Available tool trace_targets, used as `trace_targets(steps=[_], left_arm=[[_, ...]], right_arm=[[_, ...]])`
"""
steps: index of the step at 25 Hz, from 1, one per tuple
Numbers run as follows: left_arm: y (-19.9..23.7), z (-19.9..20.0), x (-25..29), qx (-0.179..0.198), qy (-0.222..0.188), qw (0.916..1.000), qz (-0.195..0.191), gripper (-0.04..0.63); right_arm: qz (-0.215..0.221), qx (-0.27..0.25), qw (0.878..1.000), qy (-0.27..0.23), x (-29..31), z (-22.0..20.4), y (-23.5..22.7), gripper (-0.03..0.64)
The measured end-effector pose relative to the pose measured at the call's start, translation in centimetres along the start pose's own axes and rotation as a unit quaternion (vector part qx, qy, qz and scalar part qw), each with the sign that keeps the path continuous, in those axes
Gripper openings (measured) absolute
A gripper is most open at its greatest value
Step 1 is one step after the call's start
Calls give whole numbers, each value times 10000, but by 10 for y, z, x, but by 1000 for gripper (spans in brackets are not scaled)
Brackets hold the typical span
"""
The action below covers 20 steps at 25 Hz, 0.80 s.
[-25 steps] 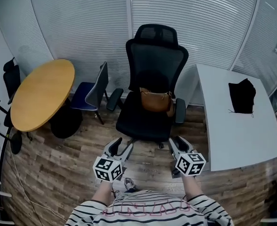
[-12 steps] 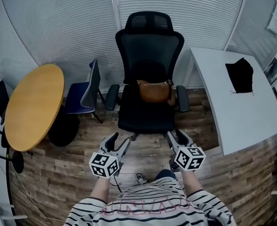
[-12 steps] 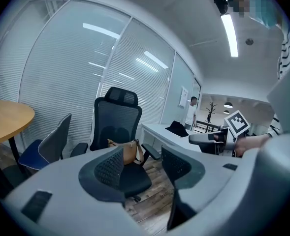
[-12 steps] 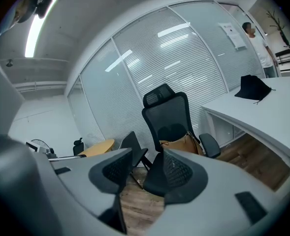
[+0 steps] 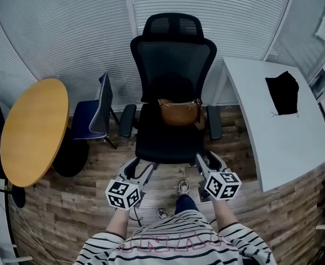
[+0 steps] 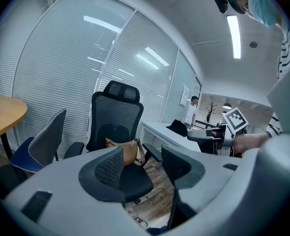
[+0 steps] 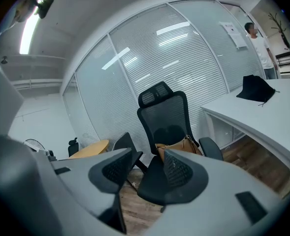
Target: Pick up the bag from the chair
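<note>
Brown bag [image 5: 179,112] set at the back of the seat of the black chair [image 5: 173,54], leant on the backrest for support, just off the left edge of the white table [image 5: 272,142]. Left tongs [image 5: 139,169] and right tongs [image 5: 209,162] held side by side short of the seat's front, each gaping wide with nothing between, aimed at the bag; probably poised for an unobstructed reach forward.

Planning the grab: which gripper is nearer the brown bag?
Right, slightly. The right gripper is short of the bag, toward its right end; the left gripper is farther, off its left.
</note>
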<state>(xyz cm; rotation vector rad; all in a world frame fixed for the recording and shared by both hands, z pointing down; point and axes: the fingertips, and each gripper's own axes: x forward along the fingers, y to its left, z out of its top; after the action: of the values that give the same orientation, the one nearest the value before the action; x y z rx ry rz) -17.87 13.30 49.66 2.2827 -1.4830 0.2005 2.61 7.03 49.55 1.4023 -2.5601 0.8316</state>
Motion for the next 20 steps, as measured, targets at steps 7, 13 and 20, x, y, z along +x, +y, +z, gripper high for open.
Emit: trace_targets(steps=[7, 13, 20], left_arm=[[23, 32, 62, 39, -13, 9999, 103, 219], [35, 56, 123, 40, -52, 9997, 248, 219], [50, 66, 181, -152, -74, 9978, 635, 219]], right_arm=[[79, -88, 9999, 125, 55, 36, -34, 196], [169, -226, 9994, 185, 95, 72, -73, 196], [312, -345, 9980, 420, 130, 97, -119, 196]])
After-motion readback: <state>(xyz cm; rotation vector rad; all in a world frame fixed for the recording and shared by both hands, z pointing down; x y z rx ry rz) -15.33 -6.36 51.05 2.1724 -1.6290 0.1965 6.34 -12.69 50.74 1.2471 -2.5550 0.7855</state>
